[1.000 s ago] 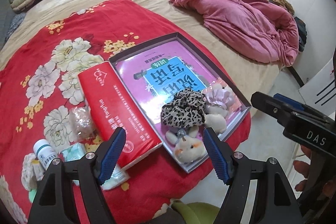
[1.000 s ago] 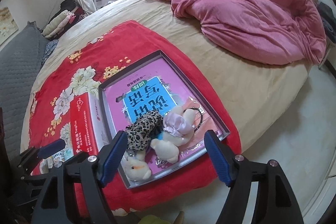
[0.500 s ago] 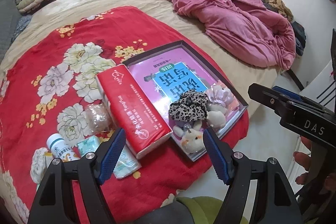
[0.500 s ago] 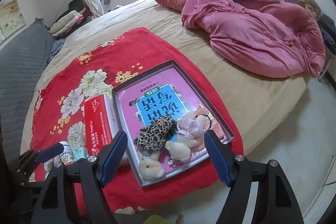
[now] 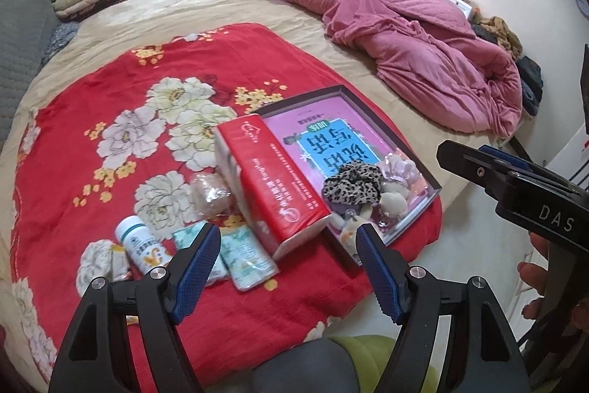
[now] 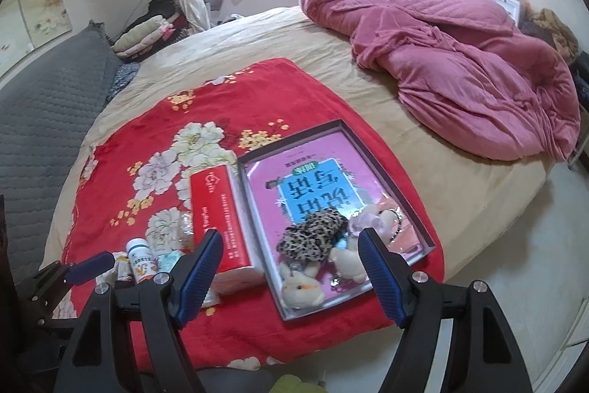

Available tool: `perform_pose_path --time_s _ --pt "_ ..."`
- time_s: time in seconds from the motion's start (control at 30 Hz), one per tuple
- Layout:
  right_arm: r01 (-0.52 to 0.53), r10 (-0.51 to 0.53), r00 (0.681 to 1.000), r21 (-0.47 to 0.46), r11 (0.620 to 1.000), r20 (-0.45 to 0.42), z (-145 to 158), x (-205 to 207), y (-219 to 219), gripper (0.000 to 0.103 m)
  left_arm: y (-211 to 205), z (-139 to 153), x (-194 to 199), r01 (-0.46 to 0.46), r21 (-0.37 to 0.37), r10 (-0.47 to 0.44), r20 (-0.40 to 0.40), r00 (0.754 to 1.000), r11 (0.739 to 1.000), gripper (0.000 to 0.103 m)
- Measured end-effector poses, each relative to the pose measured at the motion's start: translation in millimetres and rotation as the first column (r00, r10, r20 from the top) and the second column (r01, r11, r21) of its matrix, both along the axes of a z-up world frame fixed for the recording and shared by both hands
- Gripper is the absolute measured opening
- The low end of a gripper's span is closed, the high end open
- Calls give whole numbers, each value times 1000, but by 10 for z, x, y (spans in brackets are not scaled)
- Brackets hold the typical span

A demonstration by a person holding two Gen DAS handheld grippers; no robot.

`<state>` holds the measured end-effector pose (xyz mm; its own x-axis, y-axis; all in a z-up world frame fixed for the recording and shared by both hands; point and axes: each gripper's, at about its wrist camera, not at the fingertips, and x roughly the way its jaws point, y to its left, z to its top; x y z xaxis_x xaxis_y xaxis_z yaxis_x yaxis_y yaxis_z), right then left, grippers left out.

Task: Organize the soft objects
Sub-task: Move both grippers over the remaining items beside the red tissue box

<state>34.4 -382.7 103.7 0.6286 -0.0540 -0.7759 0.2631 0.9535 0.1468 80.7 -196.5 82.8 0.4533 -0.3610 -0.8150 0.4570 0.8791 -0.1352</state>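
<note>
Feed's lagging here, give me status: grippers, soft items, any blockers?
Left gripper and right gripper open, empty. Scrunchie and plush toys in tray. Tissue box beside tray; nothing blocking.

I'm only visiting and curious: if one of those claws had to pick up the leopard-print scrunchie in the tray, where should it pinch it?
Probably from above, across the bunched middle of the leopard-print scrunchie. It lies in a soft heap in the tray, raised above the floor, with plush toys crowding its near side, so a sideways approach looks blocked. The right gripper, open, seems nearest.
</note>
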Motion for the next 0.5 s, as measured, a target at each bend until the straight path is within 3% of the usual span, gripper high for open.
perform_pose_path --time_s 0.5 --pt "-117 118 992 -23 993 34 181 -57 614 75 612 94 -228 -96 -15 96 23 995 995 77"
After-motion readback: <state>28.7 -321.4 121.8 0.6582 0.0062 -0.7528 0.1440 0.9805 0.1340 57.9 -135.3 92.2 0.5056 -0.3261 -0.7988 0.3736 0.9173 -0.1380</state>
